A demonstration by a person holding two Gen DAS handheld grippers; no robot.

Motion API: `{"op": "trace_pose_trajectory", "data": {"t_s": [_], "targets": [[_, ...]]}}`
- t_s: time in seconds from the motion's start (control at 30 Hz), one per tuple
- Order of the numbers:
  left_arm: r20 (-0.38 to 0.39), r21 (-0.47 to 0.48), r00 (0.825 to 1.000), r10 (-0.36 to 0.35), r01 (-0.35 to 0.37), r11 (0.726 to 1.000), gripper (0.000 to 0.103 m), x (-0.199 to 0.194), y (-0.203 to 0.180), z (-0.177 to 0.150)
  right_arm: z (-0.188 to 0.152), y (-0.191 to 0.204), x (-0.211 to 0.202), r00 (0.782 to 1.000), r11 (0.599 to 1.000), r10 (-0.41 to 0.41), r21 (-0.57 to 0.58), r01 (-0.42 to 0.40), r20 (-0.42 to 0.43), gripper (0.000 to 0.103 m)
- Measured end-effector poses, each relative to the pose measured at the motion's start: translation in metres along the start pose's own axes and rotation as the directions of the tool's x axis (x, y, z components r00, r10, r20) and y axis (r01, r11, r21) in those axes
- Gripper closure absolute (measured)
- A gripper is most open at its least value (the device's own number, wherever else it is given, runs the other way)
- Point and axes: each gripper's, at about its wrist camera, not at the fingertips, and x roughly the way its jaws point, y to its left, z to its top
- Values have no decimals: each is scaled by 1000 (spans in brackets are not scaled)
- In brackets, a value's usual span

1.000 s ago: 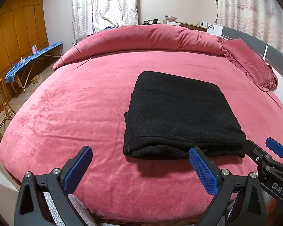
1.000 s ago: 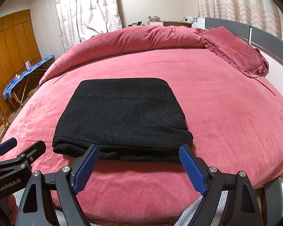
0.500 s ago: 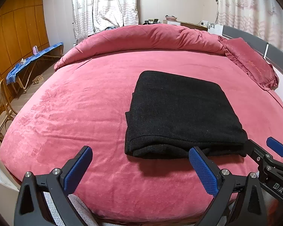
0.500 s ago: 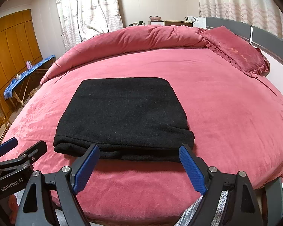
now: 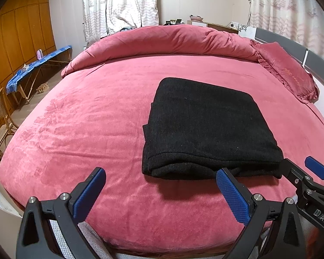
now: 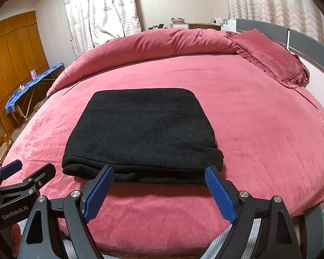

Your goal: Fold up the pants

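Observation:
The black pants (image 5: 207,129) (image 6: 142,133) lie folded into a flat rectangle on the pink bedspread (image 5: 97,118) (image 6: 259,125), their thick folded edge facing me. My left gripper (image 5: 161,183) hovers open over the bed's near edge, left of the pants' near-left corner, with nothing between its blue pads. In front of the pants' near edge my right gripper (image 6: 159,181) stands open, its fingertips just short of the fabric and holding nothing. Each gripper shows at the side of the other's view.
A rolled pink duvet (image 5: 172,41) runs along the far side of the bed and a pink pillow (image 6: 272,58) lies at the right by the grey headboard (image 6: 308,43). An ironing board (image 5: 36,62) and wicker chair (image 5: 2,112) stand left of the bed.

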Motion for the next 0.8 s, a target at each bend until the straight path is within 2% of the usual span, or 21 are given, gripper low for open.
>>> {"op": "trace_pose_trajectory", "data": {"t_s": [0.43, 0.8], "targets": [[-13, 4, 1000, -10, 10, 1000, 0, 0, 0, -1, 0, 1, -1, 1000, 1000, 7, 3, -7, 1, 15], [-64, -80, 997, -32, 27, 996, 0, 6, 10, -3, -2, 2, 0, 1000, 1000, 12, 1, -12, -5, 15]]}}
